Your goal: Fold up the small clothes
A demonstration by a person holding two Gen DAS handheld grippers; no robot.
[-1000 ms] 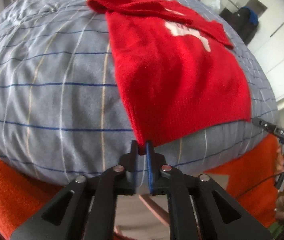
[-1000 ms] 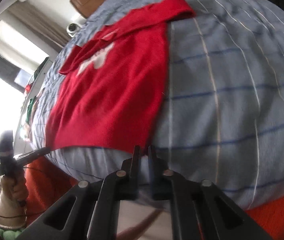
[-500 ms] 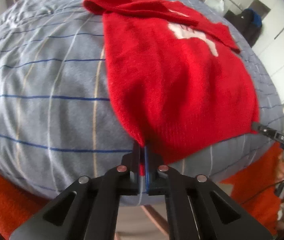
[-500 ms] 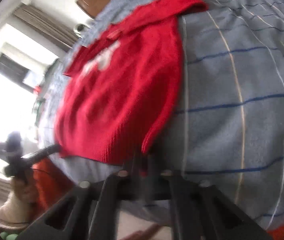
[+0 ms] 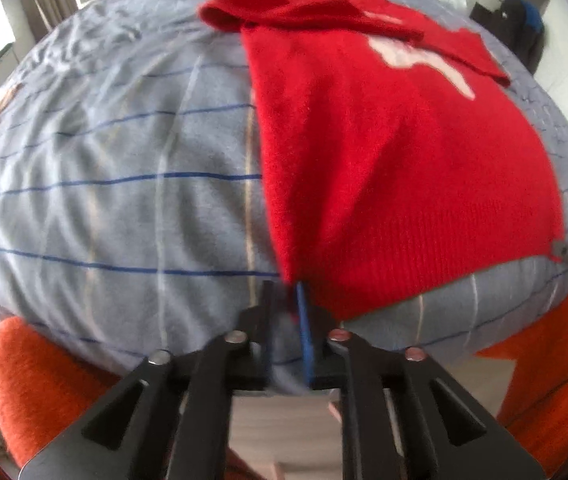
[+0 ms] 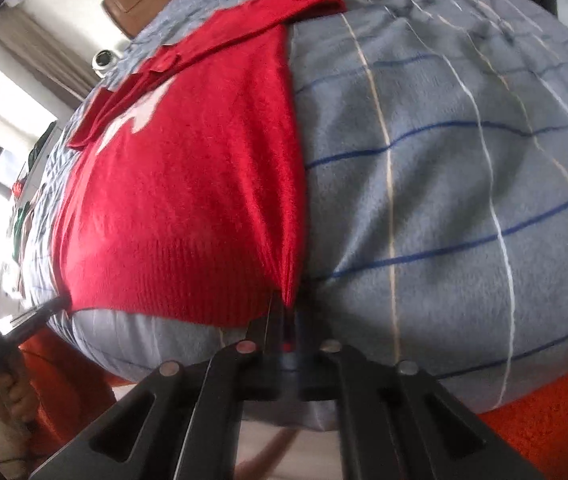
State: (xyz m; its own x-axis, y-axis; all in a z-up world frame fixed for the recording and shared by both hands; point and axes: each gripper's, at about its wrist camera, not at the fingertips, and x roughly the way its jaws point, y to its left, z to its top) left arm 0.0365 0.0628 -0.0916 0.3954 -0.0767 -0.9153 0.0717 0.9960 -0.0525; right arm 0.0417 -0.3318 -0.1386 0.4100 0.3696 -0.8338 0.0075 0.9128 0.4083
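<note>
Your left gripper [image 5: 287,300] pinches the near left hem corner of the one red sweater [image 5: 395,168], fingers nearly together, a sliver of cloth between. Your right gripper [image 6: 284,316] clamps the other hem corner (fabric bunched into a peak). The sweater lies on the grey striped bedspread [image 5: 124,184], long axis running away from you, collar far.
</note>
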